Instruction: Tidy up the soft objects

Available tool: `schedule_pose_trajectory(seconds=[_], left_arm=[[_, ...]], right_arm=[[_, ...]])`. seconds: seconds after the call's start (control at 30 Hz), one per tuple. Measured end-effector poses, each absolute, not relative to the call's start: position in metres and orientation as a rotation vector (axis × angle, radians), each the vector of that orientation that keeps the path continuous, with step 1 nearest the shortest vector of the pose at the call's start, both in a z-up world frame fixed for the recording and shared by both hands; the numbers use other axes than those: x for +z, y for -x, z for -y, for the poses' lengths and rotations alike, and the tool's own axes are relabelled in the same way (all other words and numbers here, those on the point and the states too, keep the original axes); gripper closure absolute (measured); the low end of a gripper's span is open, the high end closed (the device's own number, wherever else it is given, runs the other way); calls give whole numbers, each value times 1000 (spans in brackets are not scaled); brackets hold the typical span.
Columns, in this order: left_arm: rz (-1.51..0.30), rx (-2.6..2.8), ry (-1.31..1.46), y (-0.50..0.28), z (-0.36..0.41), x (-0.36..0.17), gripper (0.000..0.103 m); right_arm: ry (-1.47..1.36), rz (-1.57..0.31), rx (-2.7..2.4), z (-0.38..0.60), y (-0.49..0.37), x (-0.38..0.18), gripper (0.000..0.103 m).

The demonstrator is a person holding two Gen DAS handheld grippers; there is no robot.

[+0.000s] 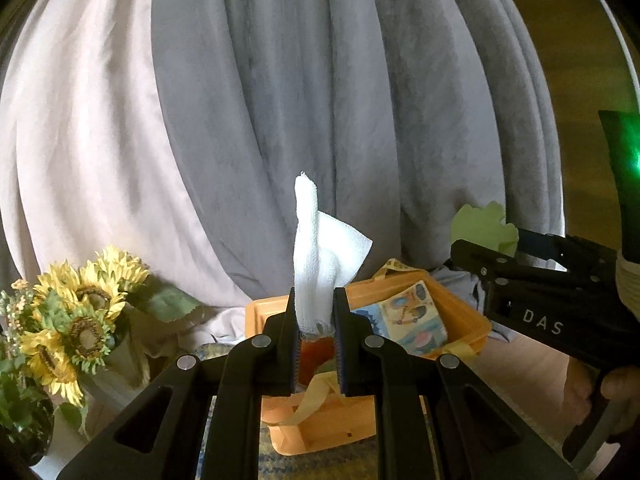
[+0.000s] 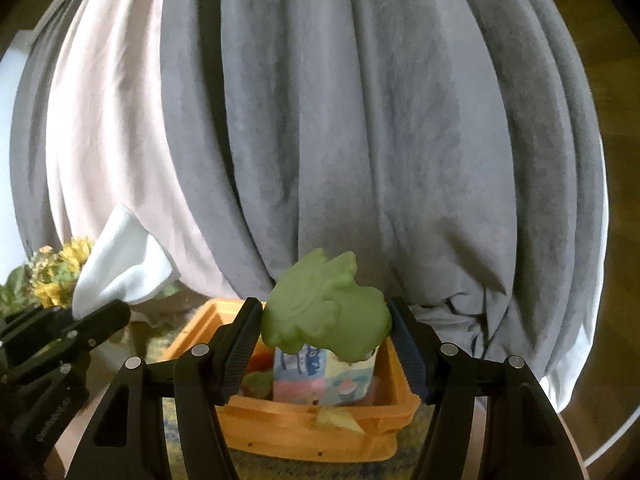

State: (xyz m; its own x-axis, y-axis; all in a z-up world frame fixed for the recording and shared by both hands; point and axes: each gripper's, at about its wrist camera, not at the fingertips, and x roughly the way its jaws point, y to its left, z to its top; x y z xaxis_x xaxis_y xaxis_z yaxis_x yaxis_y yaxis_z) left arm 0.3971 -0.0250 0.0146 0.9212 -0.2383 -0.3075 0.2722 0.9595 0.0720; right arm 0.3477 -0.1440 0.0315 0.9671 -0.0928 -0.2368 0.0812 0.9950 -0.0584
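Observation:
My left gripper (image 1: 314,312) is shut on a white gauze cloth (image 1: 320,252) that sticks up between its fingers; the same cloth (image 2: 124,264) shows at the left of the right wrist view. My right gripper (image 2: 326,332) is shut on a soft green toy (image 2: 324,308), pinched from both sides; its pale green edge (image 1: 484,226) also pokes out of that gripper (image 1: 516,246) in the left wrist view. Both are held above an orange bin (image 2: 304,432), which holds a printed cloth book (image 2: 320,380) and other soft things. The bin (image 1: 464,312) lies just beyond my left fingers.
Grey and cream curtains (image 2: 340,140) hang right behind the bin. A bunch of artificial sunflowers (image 1: 76,316) stands at the left. The bin rests on a patterned mat (image 2: 404,460). A person's hand (image 1: 620,384) holds the right gripper's handle.

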Motion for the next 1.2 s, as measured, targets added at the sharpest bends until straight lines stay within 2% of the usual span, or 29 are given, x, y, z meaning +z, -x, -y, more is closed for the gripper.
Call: schedule_pose_trajectory(seconds=[0.7,0.73,0.8,0.83,0.87,0.93,1.07,1.2], left_arm=[[-489,-245,-199,-494,47,-51,86],[-500,-241,-204,-498,47,-54,83],[-515,-244,-206,-503,49,-59,66],[-525,-239,-207,-506,50,-61,56],[-525,-235,-207,-506,49,-62,56],[-525,-225,-206,-505,50,-62,55],[-527,-212,-190,-492,48,-59,42],[-515,-171,-149,-471,39,-48,34]], right_arm=[[99,-464,-92,164,-458,-12,38],[94,-481,-93,165,-463,-16,38],[81,-512,-102,170,-471,-23,37],[77,-518,-108,171,-474,-24,31],[72,-525,-120,174,-475,-25,26],[64,-525,-141,177,-476,-26,26],[73,-510,-167,178,-464,-24,26],[73,-478,-173,176,-440,-17,23]])
